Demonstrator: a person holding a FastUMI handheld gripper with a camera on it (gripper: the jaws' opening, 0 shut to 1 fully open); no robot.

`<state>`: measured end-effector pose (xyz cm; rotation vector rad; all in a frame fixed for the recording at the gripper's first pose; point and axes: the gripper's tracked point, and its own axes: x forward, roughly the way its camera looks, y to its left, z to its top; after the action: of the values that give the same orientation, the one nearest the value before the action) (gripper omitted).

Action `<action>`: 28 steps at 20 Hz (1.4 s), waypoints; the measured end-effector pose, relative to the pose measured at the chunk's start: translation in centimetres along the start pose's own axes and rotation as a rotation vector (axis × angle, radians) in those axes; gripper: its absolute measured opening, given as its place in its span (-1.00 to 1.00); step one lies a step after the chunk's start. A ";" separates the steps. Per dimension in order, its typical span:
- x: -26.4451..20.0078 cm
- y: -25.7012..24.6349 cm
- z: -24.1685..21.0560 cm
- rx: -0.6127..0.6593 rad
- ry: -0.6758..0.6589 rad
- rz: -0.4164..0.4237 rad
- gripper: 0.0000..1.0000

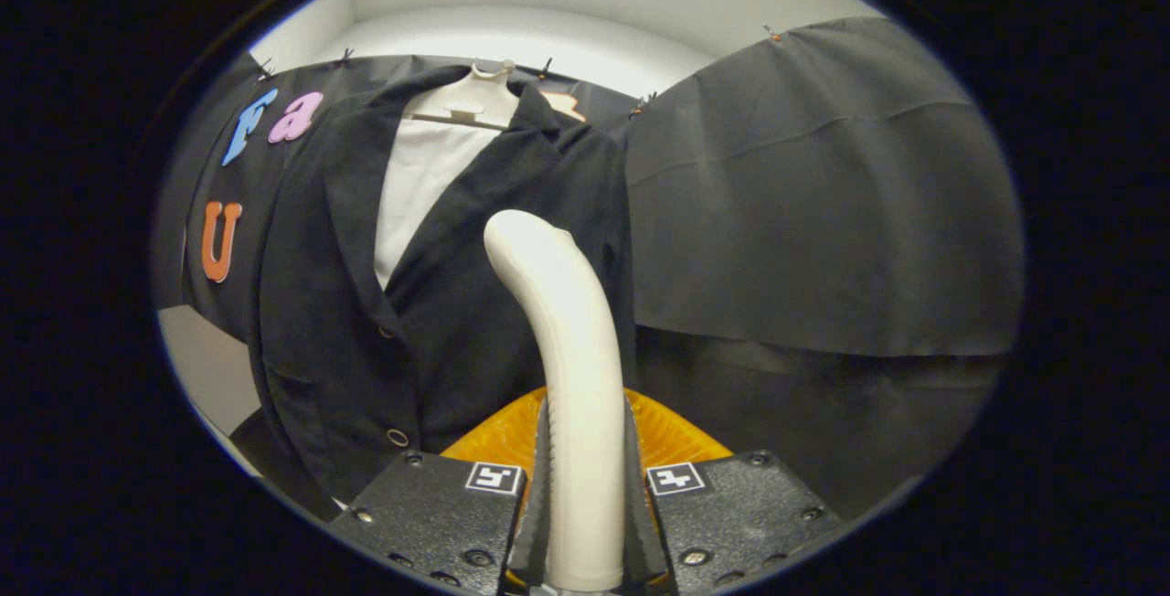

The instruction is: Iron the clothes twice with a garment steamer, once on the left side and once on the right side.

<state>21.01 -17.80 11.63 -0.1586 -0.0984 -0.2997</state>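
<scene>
Broadly, the black cloth wall (pixel 823 212) is the largest thing, hanging in two panels pinned along their top edges, with a pale wall above them. The right panel hangs plain and unobstructed, leaving open room beside the garment on that side.

One dark jacket (pixel 366 303) hangs on one pale hanger (pixel 475 98) against the left panel. Its front is open at the top, showing a white lining or shirt (pixel 416 185) between the lapels. Two buttons can be made out down its front edge, one near the middle and one lower down. The jacket's right edge falls just beside the seam where the two cloth panels meet; its left edge hangs clear, with a strip of light floor (pixel 210 367) beyond it.

One garment steamer handle (pixel 567 349), cream and curved, rises from between the fingers and bends toward the jacket, its tip against or just before the jacket's right half; I cannot tell whether it touches. An orange ribbed part (pixel 672 436) spreads behind the handle's base.

The claw (pixel 585 505) is clenched on the steamer handle, both fingers pressing its sides.
</scene>
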 end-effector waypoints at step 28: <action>-3.6 1.4 -10.4 0.006 0.235 0.010 -0.27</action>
<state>18.77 -17.22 0.74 -0.1169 0.1340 -0.3061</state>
